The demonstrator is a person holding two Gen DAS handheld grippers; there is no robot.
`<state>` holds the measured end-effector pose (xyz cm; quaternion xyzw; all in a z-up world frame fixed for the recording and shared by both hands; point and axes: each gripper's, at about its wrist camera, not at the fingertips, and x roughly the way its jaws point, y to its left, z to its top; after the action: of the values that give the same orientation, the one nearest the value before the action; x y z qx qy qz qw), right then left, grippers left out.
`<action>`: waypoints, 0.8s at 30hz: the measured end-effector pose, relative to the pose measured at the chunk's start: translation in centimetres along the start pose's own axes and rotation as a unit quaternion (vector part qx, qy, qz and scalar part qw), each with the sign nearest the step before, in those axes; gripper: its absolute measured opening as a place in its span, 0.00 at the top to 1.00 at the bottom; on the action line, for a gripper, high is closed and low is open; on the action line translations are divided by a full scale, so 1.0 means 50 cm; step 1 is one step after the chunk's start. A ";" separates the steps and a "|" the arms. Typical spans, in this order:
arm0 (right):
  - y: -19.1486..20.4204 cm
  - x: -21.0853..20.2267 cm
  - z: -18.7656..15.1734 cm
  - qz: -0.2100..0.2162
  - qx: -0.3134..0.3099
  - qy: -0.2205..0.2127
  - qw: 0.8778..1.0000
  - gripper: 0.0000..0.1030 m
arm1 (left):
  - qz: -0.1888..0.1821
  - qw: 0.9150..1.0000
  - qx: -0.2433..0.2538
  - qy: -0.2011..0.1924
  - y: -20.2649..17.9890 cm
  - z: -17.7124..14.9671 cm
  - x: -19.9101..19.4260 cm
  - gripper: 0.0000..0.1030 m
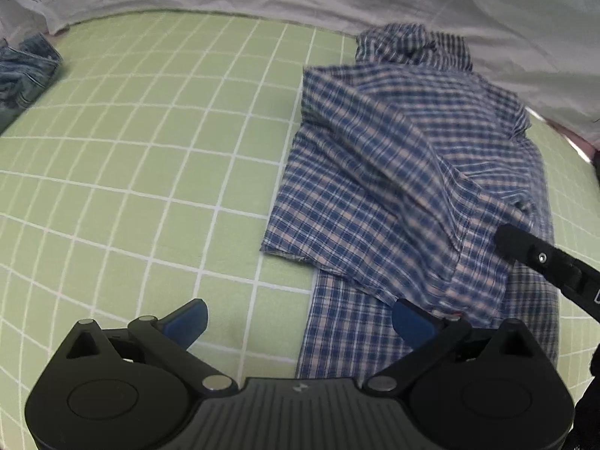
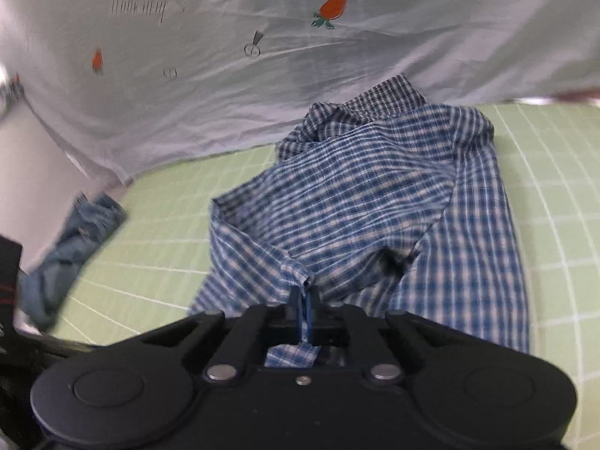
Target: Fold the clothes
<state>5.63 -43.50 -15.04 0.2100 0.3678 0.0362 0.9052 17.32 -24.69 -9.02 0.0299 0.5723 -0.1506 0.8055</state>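
Note:
A blue and white checked shirt (image 1: 405, 187) lies partly folded on the green gridded sheet (image 1: 150, 150), collar toward the back. My left gripper (image 1: 300, 318) hangs open over the shirt's lower left edge, its blue pads (image 1: 412, 322) wide apart with nothing pinched. In the left wrist view the right gripper's black finger (image 1: 525, 247) reaches in from the right onto the shirt. My right gripper (image 2: 303, 307) is shut on a raised fold of the checked shirt (image 2: 375, 202), with cloth running between the pads and down behind them.
A white sheet with carrot prints (image 2: 262, 75) is bunched along the back of the bed. Folded blue jeans (image 1: 22, 71) lie at the far left, seen as denim (image 2: 71, 247) in the right wrist view. Green sheet (image 2: 555, 225) lies to the shirt's right.

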 end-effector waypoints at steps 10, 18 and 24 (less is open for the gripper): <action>-0.004 -0.149 -0.095 -0.006 0.093 -0.036 0.995 0.99 | -0.021 0.999 0.013 -0.033 -0.004 -0.087 -0.117 0.00; -0.003 -0.253 -0.205 -0.024 0.185 -0.056 0.981 0.99 | -0.030 0.999 0.033 -0.027 0.009 -0.182 -0.154 0.00; 0.003 -0.298 -0.300 -0.057 0.234 -0.040 0.970 0.99 | -0.035 0.998 0.052 0.002 0.025 -0.257 -0.156 0.00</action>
<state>-15.41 -41.32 -14.90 0.3960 0.3410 -0.1113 0.8453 3.58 -19.05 -6.34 0.0524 0.5657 -0.2083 0.7961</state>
